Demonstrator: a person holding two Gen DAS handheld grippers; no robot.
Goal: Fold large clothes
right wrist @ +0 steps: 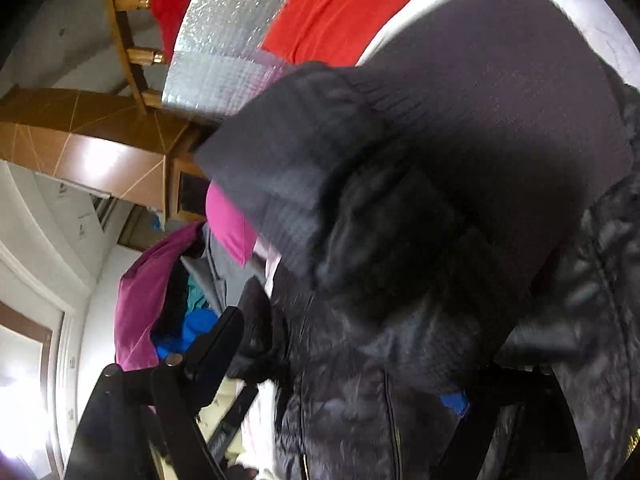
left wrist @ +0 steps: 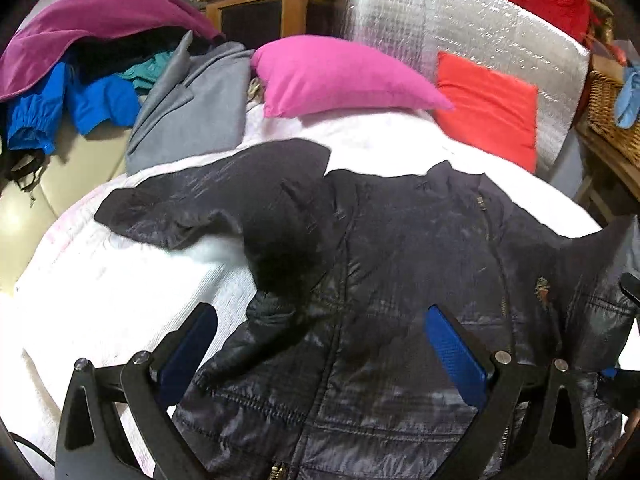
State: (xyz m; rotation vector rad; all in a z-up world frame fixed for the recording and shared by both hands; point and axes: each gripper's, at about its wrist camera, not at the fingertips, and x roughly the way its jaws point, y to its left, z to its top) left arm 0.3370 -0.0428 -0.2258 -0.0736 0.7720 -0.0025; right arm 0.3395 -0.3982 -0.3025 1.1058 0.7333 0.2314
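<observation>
While the black quilted jacket (left wrist: pixel 400 248) lies spread front-up on the white bedspread (left wrist: pixel 120 288), the left gripper (left wrist: pixel 320 344) hangs above its lower front with its blue-padded fingers (left wrist: pixel 456 352) spread wide, nothing caught between them. One sleeve (left wrist: pixel 208 196) stretches out toward the left of that view, its cuff near a grey garment (left wrist: pixel 192 120). Beyond the collar lie a pink pillow (left wrist: pixel 340 76) and a red cushion (left wrist: pixel 488 112), the cushion leaning on a silver quilted panel (left wrist: pixel 440 20). In the blurred, rolled right wrist view, the right gripper (right wrist: pixel 340 380) stands wide apart; the jacket's other sleeve (right wrist: pixel 400 140) drapes loosely over and between its fingers, and the pads do not press on it. A heap of purple and blue clothes (left wrist: pixel 80 60) sits at the far left.
</observation>
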